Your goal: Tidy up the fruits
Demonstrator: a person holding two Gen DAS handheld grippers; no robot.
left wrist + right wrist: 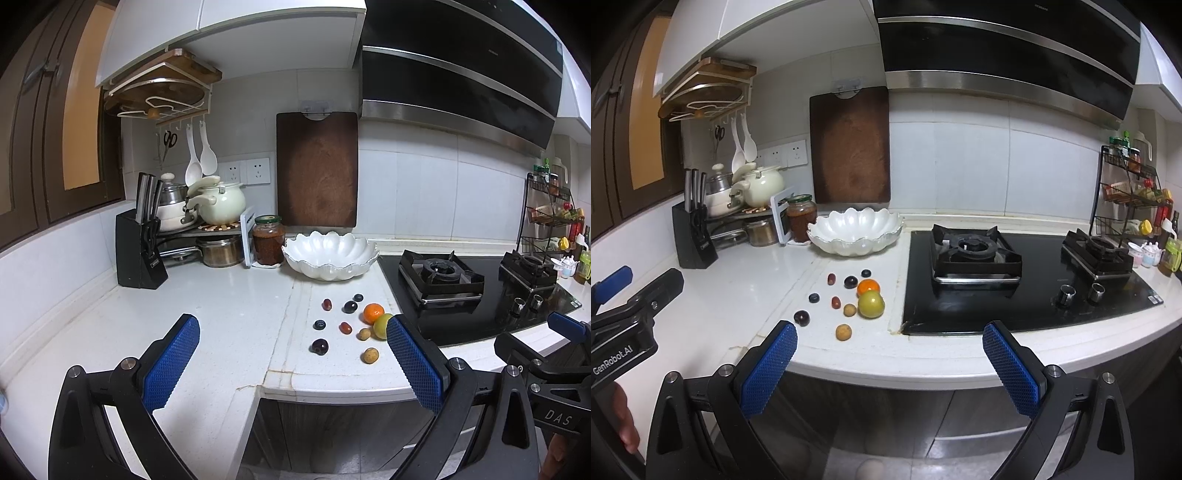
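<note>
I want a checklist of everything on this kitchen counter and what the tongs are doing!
Surface: white countertop, fruit loose on it.
Job's things: orange, green fruit, two tan fruits, dark plums, small berries and grapes; white bowl holds nothing.
Clutter: sauce jar, knife block, stacked pots.
Grippers: left tongs open, right tongs open, neither holding anything.
Cables: nothing seen.
Surroundings: gas stove, cutting board, spice rack.
</note>
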